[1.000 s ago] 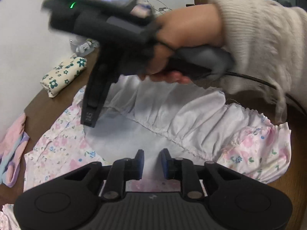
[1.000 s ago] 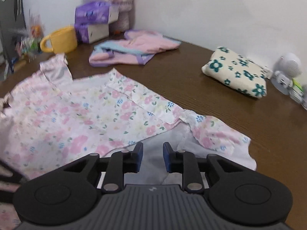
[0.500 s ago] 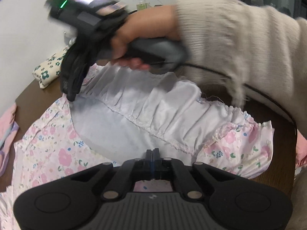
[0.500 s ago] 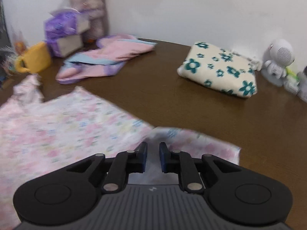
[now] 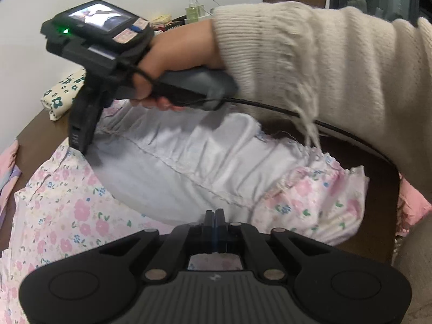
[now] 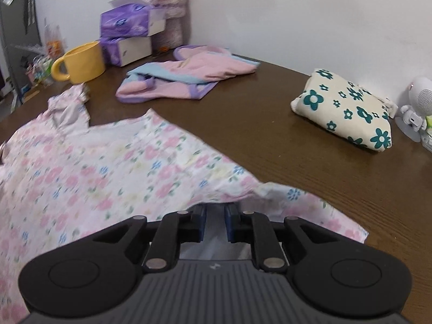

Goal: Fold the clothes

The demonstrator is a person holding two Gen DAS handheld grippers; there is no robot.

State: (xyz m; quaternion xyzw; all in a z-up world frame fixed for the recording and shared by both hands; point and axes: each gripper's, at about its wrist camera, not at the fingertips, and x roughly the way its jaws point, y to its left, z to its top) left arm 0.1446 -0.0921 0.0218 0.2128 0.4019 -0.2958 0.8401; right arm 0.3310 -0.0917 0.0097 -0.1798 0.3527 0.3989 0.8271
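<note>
Left gripper [image 5: 215, 217] is pinching floral dress [image 5: 67, 216] hem, jaws pressed together; right gripper [image 6: 215, 222] is sitting slightly spread over fabric on wooden table [image 6: 283, 145].

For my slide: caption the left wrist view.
Left gripper pinched shut on the floral dress hem, its white lining turned up, while the right gripper reaches its far edge.

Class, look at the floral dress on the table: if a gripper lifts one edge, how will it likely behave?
The dress looks thin and gathered, so it will probably droop and fold rather than hold shape. It seems light. Spread flat on the table, the rest may drag along.
</note>
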